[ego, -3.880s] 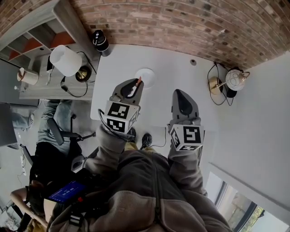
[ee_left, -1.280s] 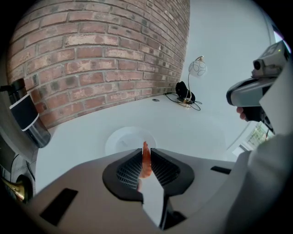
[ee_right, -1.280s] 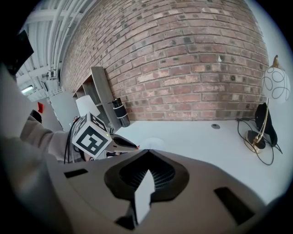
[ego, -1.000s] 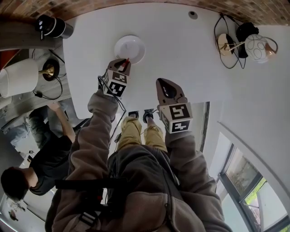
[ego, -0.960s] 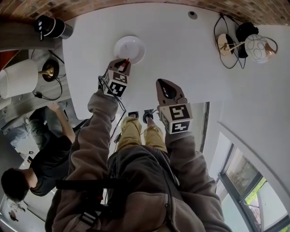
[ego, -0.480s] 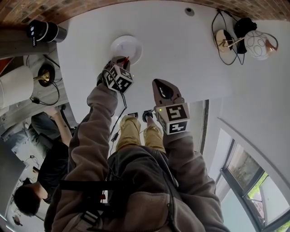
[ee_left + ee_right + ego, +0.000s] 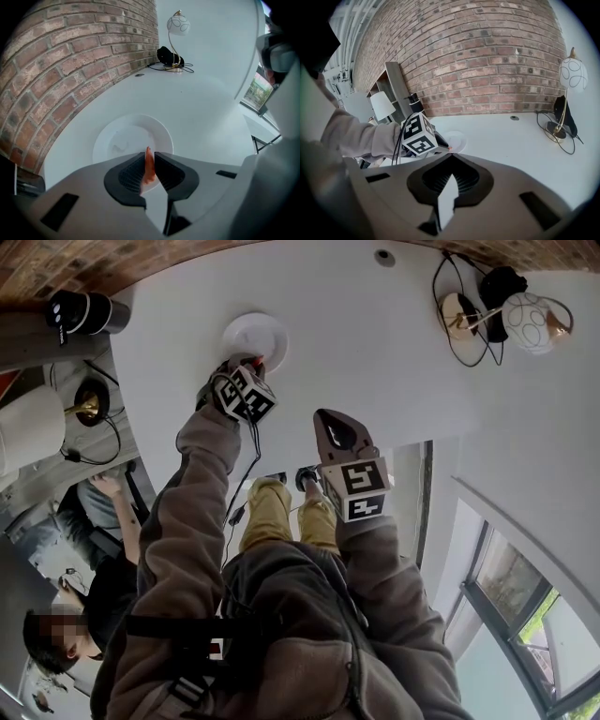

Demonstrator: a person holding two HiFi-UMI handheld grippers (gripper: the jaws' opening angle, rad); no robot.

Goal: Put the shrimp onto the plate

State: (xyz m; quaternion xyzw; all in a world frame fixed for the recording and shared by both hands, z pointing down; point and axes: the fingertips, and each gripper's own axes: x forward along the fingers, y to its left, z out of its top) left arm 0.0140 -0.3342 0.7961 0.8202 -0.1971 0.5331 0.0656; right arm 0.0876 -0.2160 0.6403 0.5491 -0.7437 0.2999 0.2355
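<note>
Here left tool (image 7: pixel 150 155) pinches shrimp (image 7: pixel 149 169) over plate (image 7: pixel 108 136) rim.

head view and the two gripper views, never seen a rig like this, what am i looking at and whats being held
No robot here: a person holds a gripper in each hand. The head view looks down from a camera on the person's head; each gripper view rides on one gripper. The left gripper pinches an orange shrimp between its fingers, at the near rim of a white plate on the white table. The right gripper is shut and empty. A lamp stands at the far right.
</note>
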